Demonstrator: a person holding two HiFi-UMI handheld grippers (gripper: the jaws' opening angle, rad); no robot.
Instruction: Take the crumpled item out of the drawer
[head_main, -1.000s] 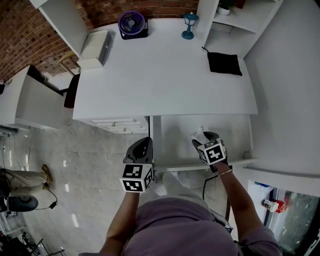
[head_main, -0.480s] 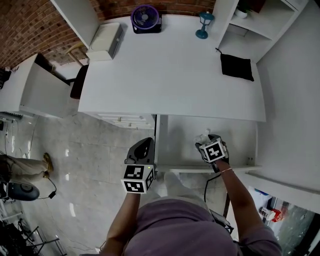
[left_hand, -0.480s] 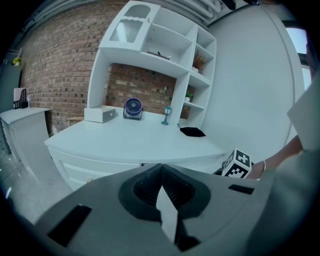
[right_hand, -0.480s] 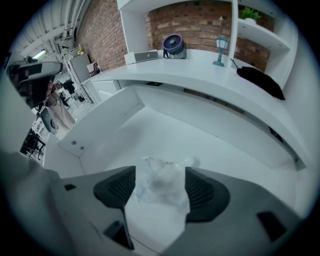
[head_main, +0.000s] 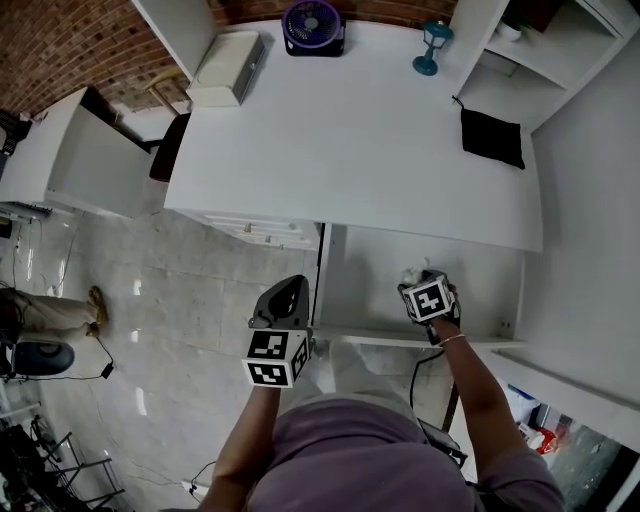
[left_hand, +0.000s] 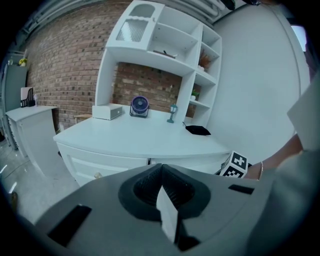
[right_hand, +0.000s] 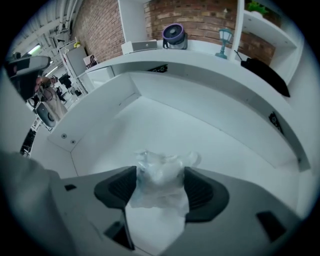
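Noted at right gripper (head_main: 419, 284): spread wide, astride crumpled clear plastic wad (right_hand: 160, 172) in open white drawer (right_hand: 165, 120). At left gripper (left_hand: 161, 186): fully closed.

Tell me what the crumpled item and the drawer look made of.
Crumpled item: likely thin clear plastic film, glossy; it is translucent, with sharp wrinkles. Drawer: probably painted or laminated board, smooth matte white; it has flat panels and small holes in one wall.

The crumpled item (right_hand: 160, 172) lies in the open drawer (head_main: 370, 285) below the desk (head_main: 350, 130).
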